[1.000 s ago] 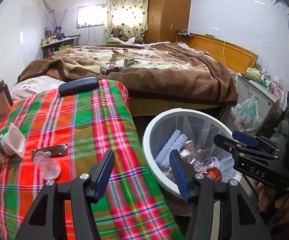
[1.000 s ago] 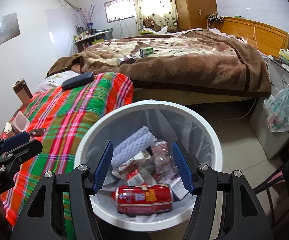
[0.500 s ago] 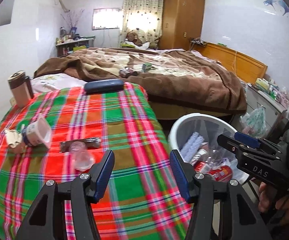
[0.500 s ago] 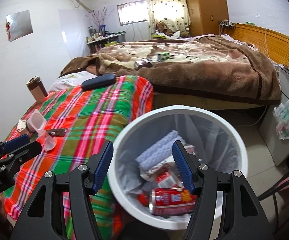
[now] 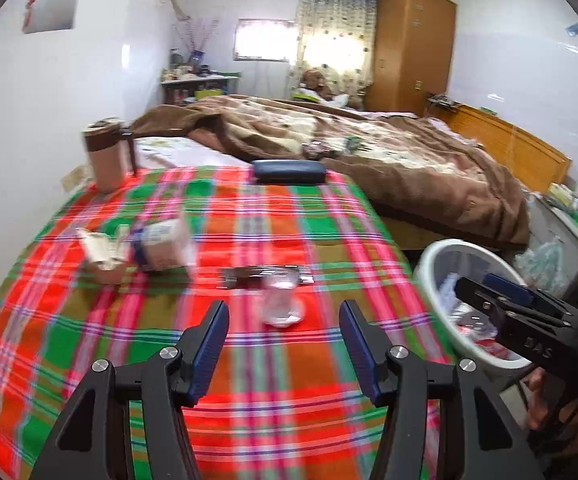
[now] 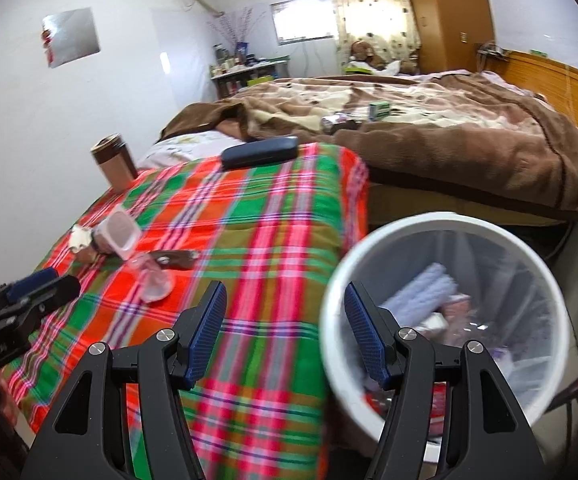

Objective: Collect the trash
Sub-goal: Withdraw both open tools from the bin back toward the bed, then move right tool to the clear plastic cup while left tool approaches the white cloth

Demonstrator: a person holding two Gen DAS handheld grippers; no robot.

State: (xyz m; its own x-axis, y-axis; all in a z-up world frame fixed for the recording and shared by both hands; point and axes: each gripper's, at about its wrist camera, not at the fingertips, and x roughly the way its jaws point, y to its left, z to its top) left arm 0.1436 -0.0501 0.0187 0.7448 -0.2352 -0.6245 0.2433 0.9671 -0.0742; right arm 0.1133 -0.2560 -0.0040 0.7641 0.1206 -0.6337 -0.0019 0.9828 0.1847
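Over the plaid tablecloth (image 5: 273, 220), the left gripper (image 5: 283, 340) gapes empty above a clear plastic cup (image 5: 283, 306). The right gripper (image 6: 285, 332), fingers apart, straddles the round white bin's (image 6: 469, 222) rim; only its view shows the ribbed foam (image 6: 425, 290) inside.

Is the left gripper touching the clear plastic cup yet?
Apart. Left wrist view shows the open left gripper short of the clear plastic cup, tablecloth visible between.

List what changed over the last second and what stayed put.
Both open, empty grippers swung left, away from the trash bin toward the checked table. The left gripper now faces the clear plastic cup; the right gripper has left the bin for the table edge. Nothing was grabbed or dropped. The cup, yogurt tub, wrapper and bin stayed put.
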